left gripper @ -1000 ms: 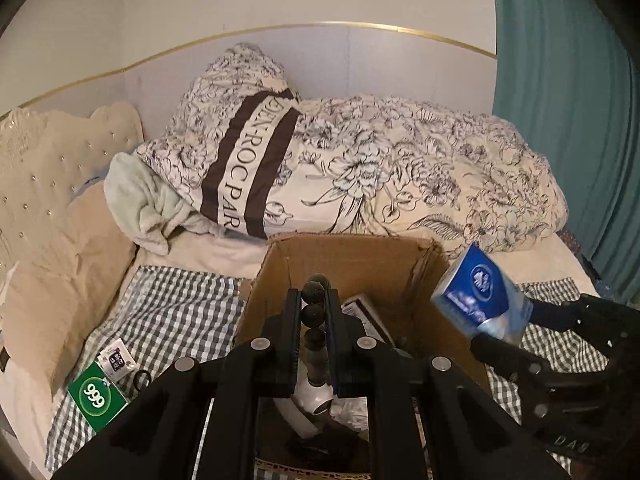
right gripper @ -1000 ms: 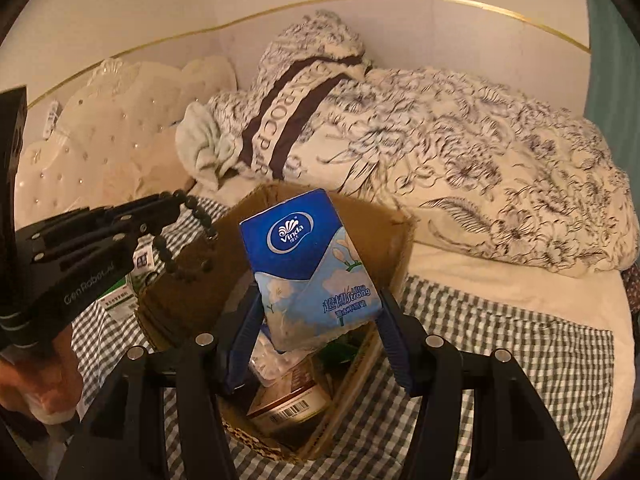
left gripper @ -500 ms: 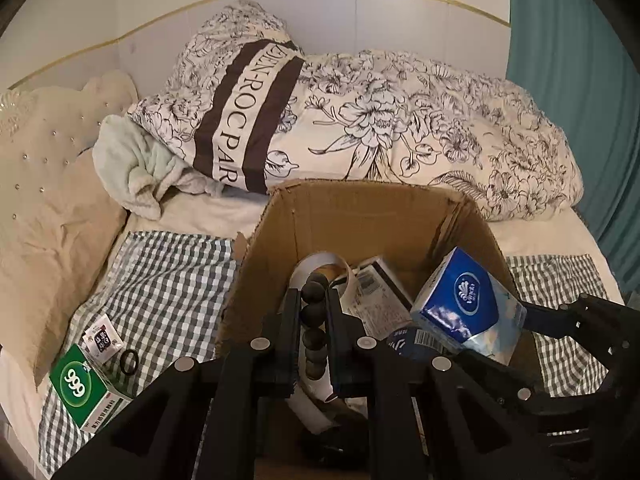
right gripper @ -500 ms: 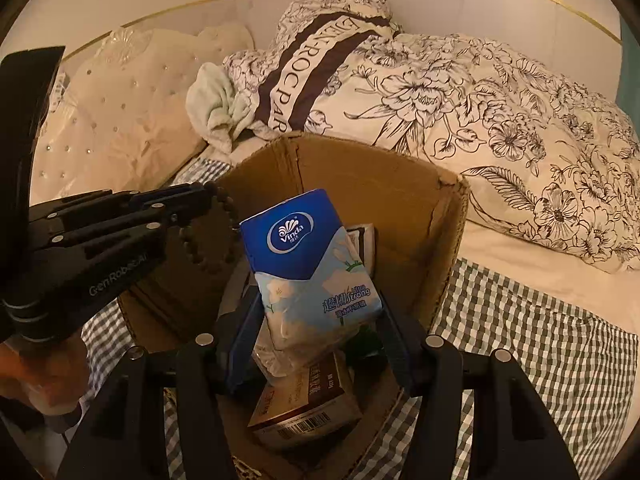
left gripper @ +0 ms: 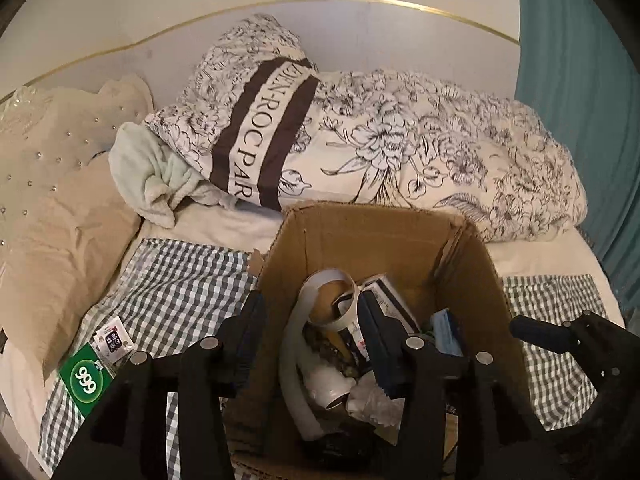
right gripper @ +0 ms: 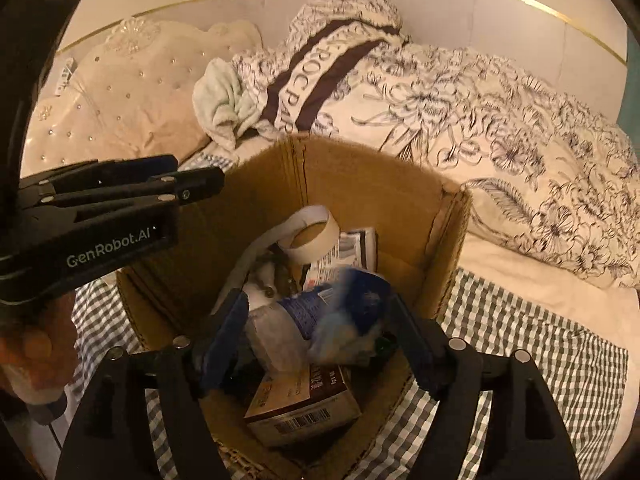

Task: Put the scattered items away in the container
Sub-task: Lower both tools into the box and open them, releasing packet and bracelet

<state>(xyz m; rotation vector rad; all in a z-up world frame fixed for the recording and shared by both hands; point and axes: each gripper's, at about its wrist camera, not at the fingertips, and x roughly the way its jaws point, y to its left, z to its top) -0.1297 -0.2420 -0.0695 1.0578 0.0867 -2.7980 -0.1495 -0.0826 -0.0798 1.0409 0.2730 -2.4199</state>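
Observation:
A cardboard box (left gripper: 376, 216) stands open on the checked cloth, holding a tape roll (left gripper: 332, 300), a brown carton (right gripper: 304, 400) and other packs. My left gripper (left gripper: 311, 308) hangs over the box with its jaws opening and nothing between its pads. My right gripper (right gripper: 318, 312) is low over the same box (right gripper: 360, 160), jaws opening. A blue tissue pack (right gripper: 352, 312) shows blurred between its fingers, free of the pads. A green "999" box (left gripper: 86, 376) and a small sachet (left gripper: 114, 338) lie on the cloth left of the box.
A floral duvet (left gripper: 420, 152) and a striped pillow (left gripper: 260, 128) are piled behind the box. A beige cushion (left gripper: 60, 208) lies left and a teal curtain (left gripper: 580, 100) hangs right. A person's hand (right gripper: 36, 352) holds the left gripper (right gripper: 120, 192).
The left jaws, shut on a black bead string before, now stand apart without it. The right jaws have widened and the tissue pack has slipped lower into the box.

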